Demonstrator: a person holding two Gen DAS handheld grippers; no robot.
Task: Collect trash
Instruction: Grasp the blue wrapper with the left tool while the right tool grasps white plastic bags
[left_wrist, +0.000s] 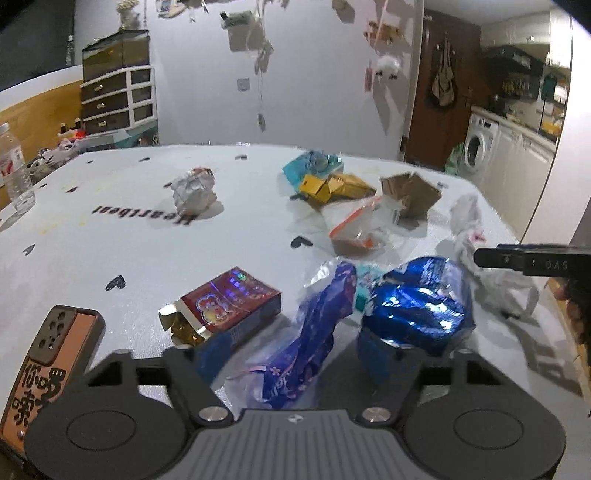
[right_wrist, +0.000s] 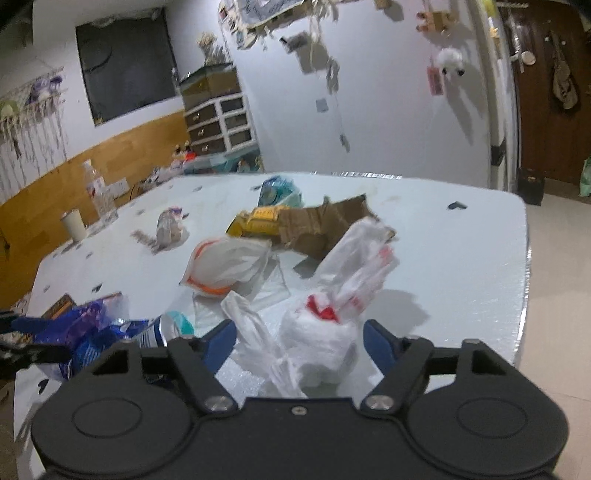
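Trash lies scattered on a white table (left_wrist: 110, 229). My left gripper (left_wrist: 291, 354) stands open over a purple wrapper (left_wrist: 314, 325), which lies between its fingers without touching the pads. A shiny blue foil bag (left_wrist: 417, 299) sits against its right finger, and a red box (left_wrist: 229, 302) lies beside its left finger. My right gripper (right_wrist: 299, 343) is open around a crumpled white plastic bag (right_wrist: 325, 332) with red print; the bag nearly fills the gap. The right gripper's finger (left_wrist: 517, 258) shows at the right edge of the left wrist view.
Farther back lie a zip bag with orange trim (right_wrist: 229, 266), torn cardboard (right_wrist: 325, 221), a yellow box (right_wrist: 258, 221), a teal wrapper (left_wrist: 314, 162) and a silver crumpled wrapper (left_wrist: 194, 190). A phone case (left_wrist: 48, 354), water bottle (right_wrist: 98, 195) and cup (right_wrist: 74, 223) stand left. The table edge (right_wrist: 517, 295) runs right.
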